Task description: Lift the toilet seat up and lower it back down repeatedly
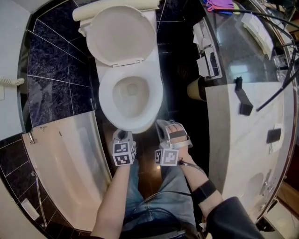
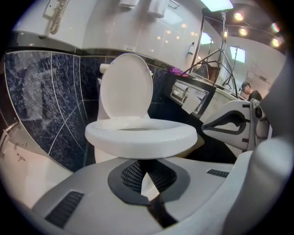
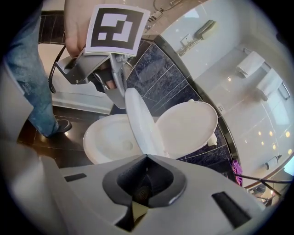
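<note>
seat low over the bowl, lid up | right claw pinched on its front edge, tips only | left claw closed, empty, just before the bowl | risk, I'd say: thin bite slips off glossy plastic mid-lift, seat slams down

Light: bright ceiling lamps | shadows: soft | edges: fisheye-warped, vignetted

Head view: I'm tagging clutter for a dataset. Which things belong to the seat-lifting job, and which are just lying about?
Job: toilet seat; right gripper, shut on its edge; left gripper, empty; raised lid.
Lying about: tan bin; purple cloth; wall phone; bathtub.
</note>
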Tool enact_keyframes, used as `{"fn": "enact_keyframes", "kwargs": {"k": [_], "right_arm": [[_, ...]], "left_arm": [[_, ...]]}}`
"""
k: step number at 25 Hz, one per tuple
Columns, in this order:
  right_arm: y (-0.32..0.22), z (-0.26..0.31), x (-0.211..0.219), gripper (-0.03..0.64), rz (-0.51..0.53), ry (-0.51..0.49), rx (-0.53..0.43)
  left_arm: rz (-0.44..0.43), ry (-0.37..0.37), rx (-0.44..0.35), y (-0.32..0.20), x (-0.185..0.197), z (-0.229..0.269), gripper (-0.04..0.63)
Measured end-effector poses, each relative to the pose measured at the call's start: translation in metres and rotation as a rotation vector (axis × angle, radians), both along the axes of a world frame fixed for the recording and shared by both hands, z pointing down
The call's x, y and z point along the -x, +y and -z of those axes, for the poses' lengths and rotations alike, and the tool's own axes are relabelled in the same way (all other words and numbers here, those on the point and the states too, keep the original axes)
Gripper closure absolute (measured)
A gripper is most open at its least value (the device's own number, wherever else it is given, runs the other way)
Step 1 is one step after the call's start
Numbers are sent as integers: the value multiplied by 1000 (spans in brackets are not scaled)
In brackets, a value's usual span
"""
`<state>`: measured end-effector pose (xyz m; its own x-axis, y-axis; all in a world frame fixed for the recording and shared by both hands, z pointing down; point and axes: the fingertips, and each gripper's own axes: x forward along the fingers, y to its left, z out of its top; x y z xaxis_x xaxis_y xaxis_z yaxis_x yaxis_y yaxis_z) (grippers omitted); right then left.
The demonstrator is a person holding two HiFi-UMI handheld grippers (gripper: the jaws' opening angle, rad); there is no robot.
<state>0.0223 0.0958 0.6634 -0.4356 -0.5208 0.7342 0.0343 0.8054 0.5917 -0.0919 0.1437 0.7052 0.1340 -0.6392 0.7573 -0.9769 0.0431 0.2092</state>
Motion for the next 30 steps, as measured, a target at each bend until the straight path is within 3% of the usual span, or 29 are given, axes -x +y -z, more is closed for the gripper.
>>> {"fn": "enact_keyframes", "kwargs": {"k": [7,17,30], "right_arm": [[-6,-33,-20,600,-115,-21,28],[-5,-85,-25,598,-159,-33,56],[-2,-90,-14,598,-197,-69,72]], "left_arm": [[-35,-1,61,28,-17,-52,595],[-121,-26,154,60,-33,-140,595],[-141,6,342,89,-39,-177,595]]}}
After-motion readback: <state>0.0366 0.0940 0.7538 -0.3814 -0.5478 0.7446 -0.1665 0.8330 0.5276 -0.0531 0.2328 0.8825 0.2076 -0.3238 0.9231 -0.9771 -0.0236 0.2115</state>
